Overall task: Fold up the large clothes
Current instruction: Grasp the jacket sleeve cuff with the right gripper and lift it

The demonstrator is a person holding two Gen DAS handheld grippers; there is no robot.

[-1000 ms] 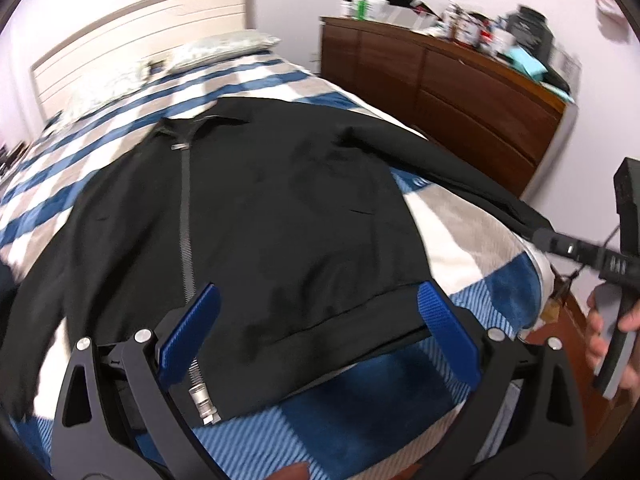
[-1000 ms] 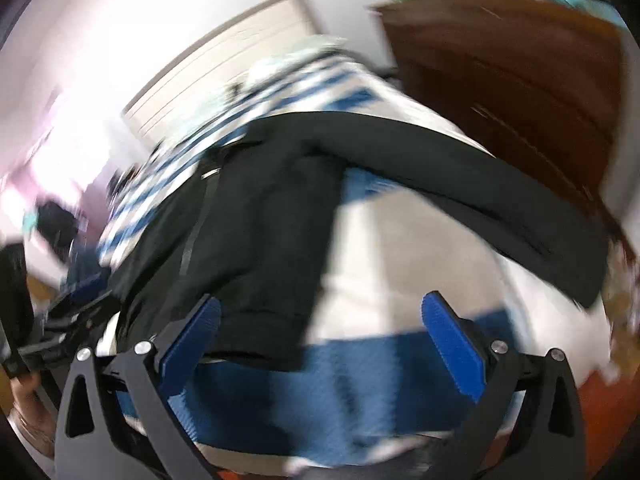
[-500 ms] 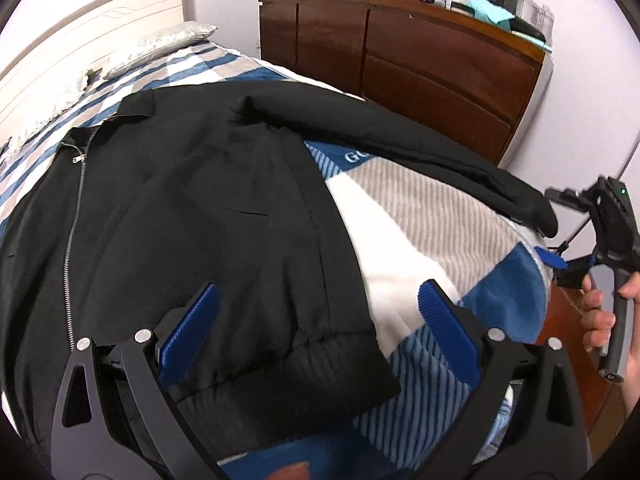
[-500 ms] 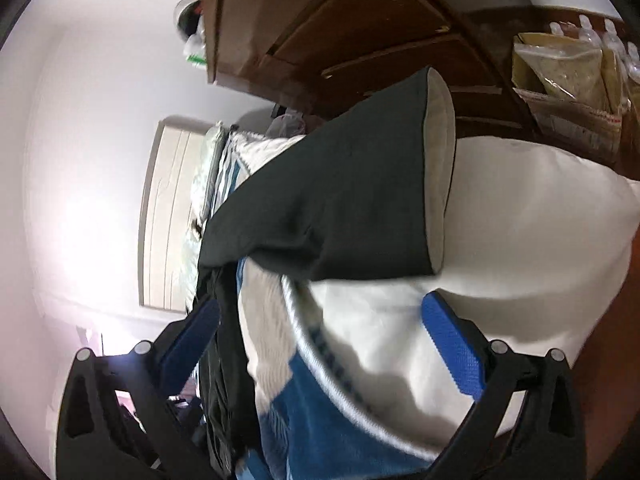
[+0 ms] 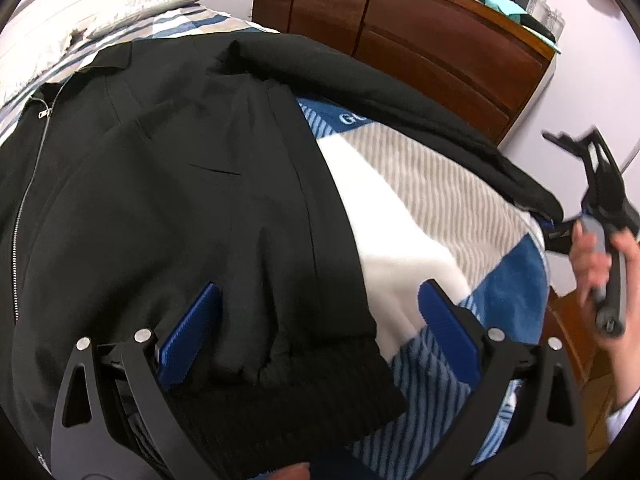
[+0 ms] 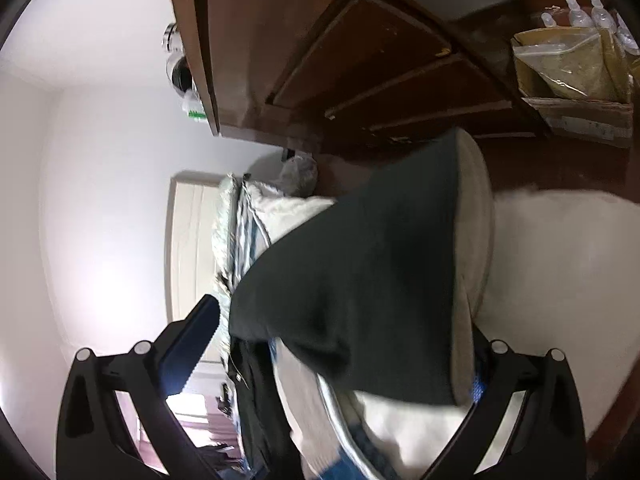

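Observation:
A black zip-up jacket (image 5: 168,184) lies spread face up on the bed. My left gripper (image 5: 320,328) is open, its jaws wide apart over the jacket's ribbed bottom hem (image 5: 304,396). One sleeve (image 5: 400,104) stretches to the bed's right edge. My right gripper (image 5: 592,184), seen in the left wrist view, is at that sleeve's cuff. In the right wrist view the right gripper (image 6: 340,360) is open and turned sideways, with the sleeve cuff (image 6: 360,280) between its jaws.
The bed has a blue, white and beige striped blanket (image 5: 424,208), a pillow (image 5: 160,4) and a headboard at the far end. A dark wooden dresser (image 5: 420,28) with clutter on top stands close along the bed's right side. Bottles and a bag (image 6: 572,56) sit beside it.
My left gripper has moved right along the hem to the jacket's right corner. My right gripper has swung to the bed's edge, turned sideways and closed in on the sleeve cuff.

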